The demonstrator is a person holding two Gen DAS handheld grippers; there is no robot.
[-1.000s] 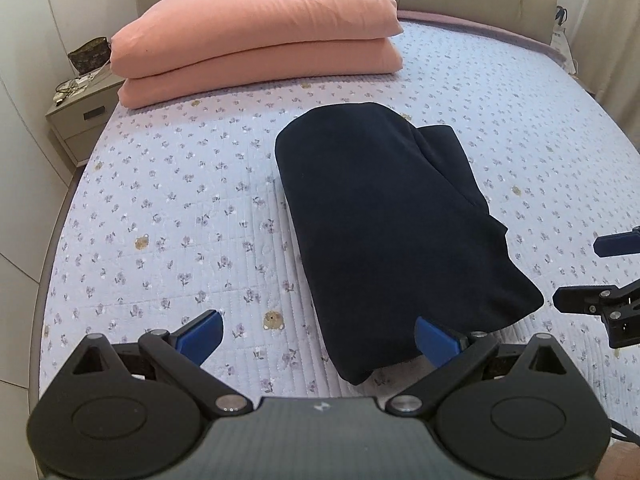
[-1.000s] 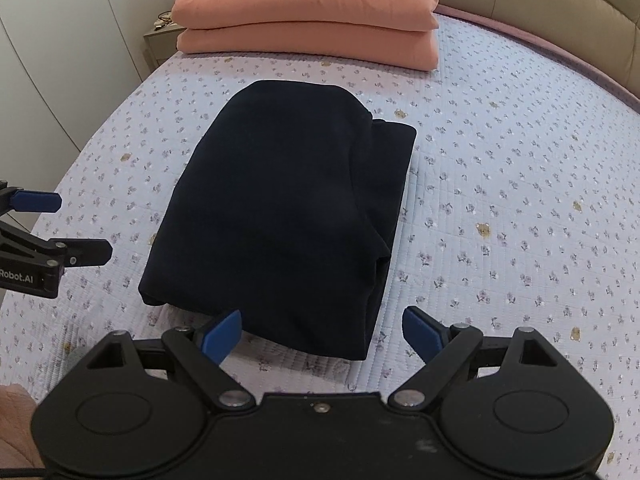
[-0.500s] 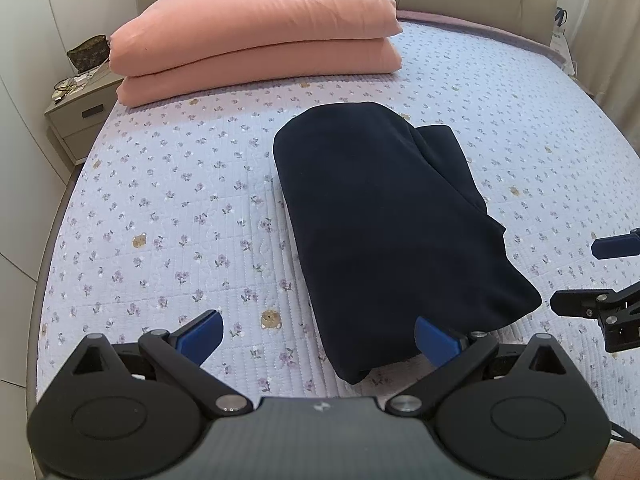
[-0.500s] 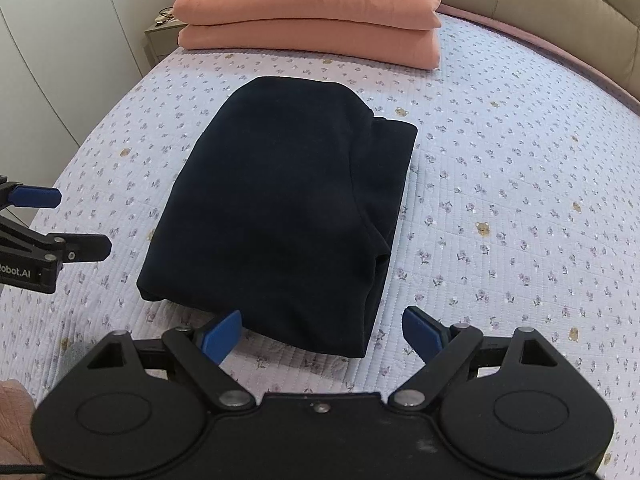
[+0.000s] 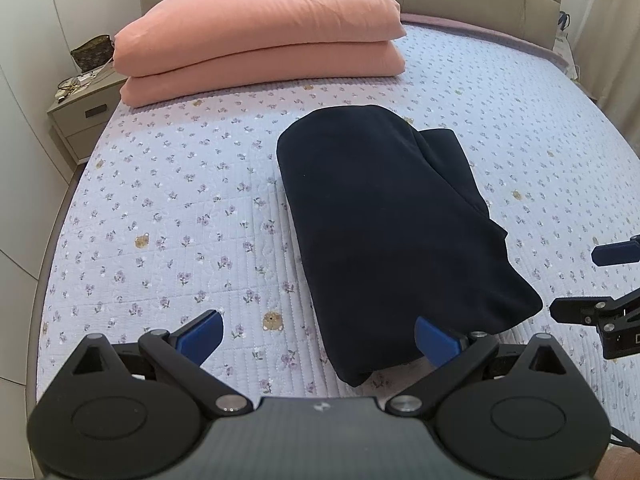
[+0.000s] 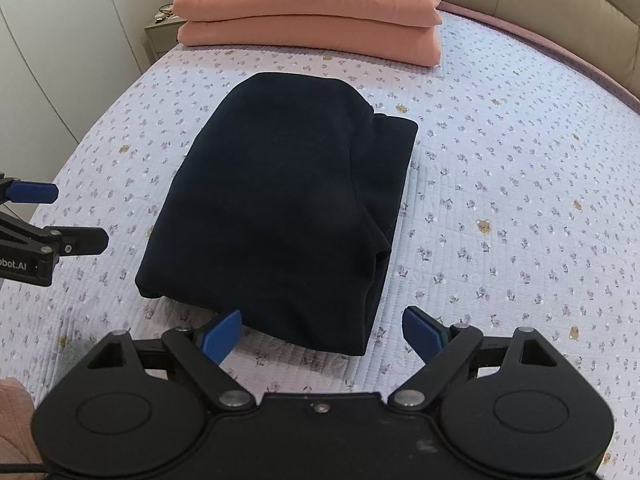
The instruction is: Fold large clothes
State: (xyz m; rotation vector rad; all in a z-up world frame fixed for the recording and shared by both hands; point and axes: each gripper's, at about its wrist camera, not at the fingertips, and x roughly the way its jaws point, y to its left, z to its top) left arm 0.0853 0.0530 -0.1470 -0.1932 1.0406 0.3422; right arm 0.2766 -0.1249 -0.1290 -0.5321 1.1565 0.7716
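Dark navy garment (image 5: 396, 224) lies folded into a compact bundle near the middle of the bed (image 5: 168, 208), on the floral quilted cover, its long axis running toward the headboard. A lower layer sticks out along its right edge in both views. Folded shape unchanged from a second ago.

Left gripper (image 5: 320, 334) spread wide, holding nothing; its right blue pad sits in front of the bundle's near end, contact cannot be told, and the left pad is over bare cover. Right gripper (image 6: 322, 334) also spread wide and empty, pads straddling the garment's near right corner without pinching it.

Difference from earlier frames: small. In the right wrist view the garment sits slightly higher and farther than a second ago, and the left gripper at the left edge appears higher in frame, so the right gripper has pulled back a little. In the left wrist view the scene is almost the same, with the right gripper's fingers at the far right edge, barely shifted.

Two stacked pink pillows (image 5: 260, 36) lie at the head of the bed, well apart from the garment. Nightstand (image 5: 80, 116) beside the bed at left.
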